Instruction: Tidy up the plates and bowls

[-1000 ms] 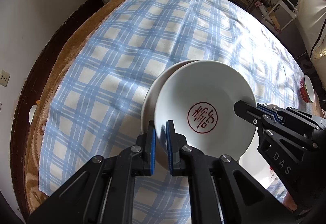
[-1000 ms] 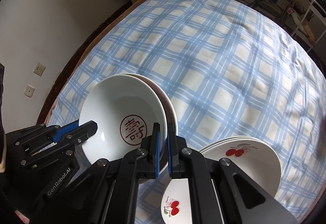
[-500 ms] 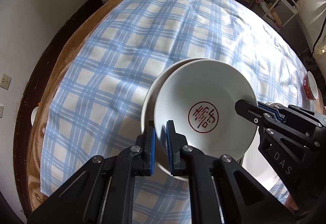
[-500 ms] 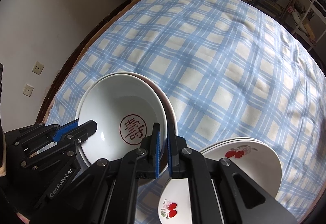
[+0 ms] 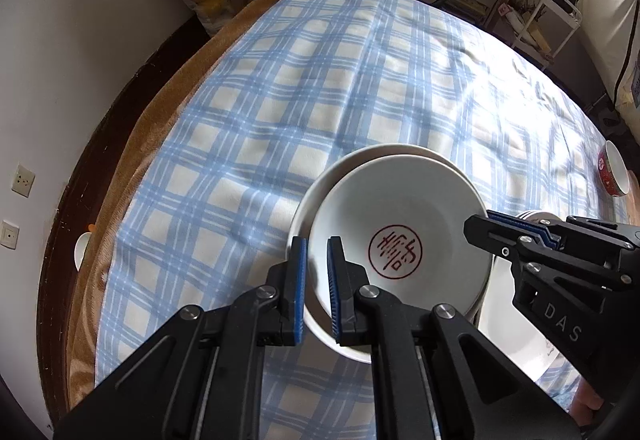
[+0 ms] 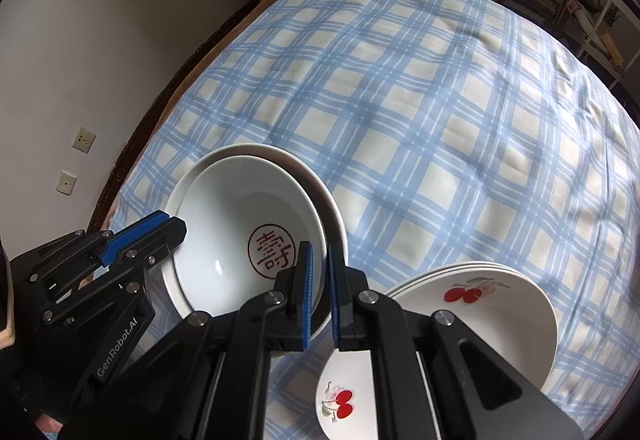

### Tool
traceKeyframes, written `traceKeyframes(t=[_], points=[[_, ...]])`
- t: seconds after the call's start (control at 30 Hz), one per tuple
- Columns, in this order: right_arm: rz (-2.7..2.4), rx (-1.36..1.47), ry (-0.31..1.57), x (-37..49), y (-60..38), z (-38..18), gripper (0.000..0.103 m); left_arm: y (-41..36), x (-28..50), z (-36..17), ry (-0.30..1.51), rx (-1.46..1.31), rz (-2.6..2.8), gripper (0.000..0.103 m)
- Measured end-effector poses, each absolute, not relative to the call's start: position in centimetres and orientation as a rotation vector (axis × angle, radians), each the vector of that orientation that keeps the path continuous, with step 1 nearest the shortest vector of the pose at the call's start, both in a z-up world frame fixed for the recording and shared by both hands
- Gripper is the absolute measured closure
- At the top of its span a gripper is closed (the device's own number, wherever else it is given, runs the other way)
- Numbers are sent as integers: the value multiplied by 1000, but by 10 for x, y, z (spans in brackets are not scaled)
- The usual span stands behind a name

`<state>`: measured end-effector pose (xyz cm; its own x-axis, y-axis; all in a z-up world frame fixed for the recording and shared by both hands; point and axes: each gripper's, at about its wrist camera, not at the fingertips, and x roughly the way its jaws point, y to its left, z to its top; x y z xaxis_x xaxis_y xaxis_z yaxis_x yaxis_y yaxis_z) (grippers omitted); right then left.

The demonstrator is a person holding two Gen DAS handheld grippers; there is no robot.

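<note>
Two nested bowls (image 5: 400,224), both claws clamping rims: left claw (image 5: 317,280), right claw (image 6: 319,288).

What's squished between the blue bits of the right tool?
The rim of the bowls, nested white ones, sits between the right tool's blue pads, seen in the right wrist view.

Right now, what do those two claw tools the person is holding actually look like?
Both are matte black plastic frames joined by silver screws, ending in two narrow fingers faced with ribbed blue pads. The left gripper carries "GenRobot.AI" in white letters on its side, seen from the right wrist view; the right gripper shows "DAS". No cables or sleeves show.
</note>
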<state>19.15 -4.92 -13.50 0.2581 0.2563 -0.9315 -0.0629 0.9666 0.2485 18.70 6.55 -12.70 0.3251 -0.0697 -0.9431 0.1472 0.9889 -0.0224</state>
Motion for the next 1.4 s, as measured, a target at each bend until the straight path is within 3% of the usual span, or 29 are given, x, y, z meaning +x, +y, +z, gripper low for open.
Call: traceKeyframes(t=[0.27,0.33,0.5,0.6,0.67,0.77,0.8,0.87,0.93,1.03,1.4], points=[[244,190,1273,182,-56,-128,91,69,183,-124,1246,51,-134,88],[230,186,1261,180,-61,-125,76,66,181,-122,1245,67,-130,88],[203,193,1228,176,-85,-111,62,58,176,-115,1250,80,-147,87],[169,194,1213,174,-105,-105,41,46,173,-106,1232,108,-156,84],[145,193,1199,172,-119,-101,37,37,172,-100,1219,115,-160,80],[118,189,1191,169,-142,-97,29,19,173,-92,1213,125,-176,66],[108,184,1186,168,-149,-95,23,12,174,-89,1204,137,-180,55],[90,178,1166,165,-164,-92,14,-5,174,-83,1178,174,-184,44],[74,184,1148,162,-180,-89,6,-22,177,-81,1177,199,-195,25],[45,207,1139,159,-207,-89,3,-47,181,-79,1179,206,-221,15],[-90,269,1122,153,-321,-98,2,-145,205,-95,1175,285,-258,14]])
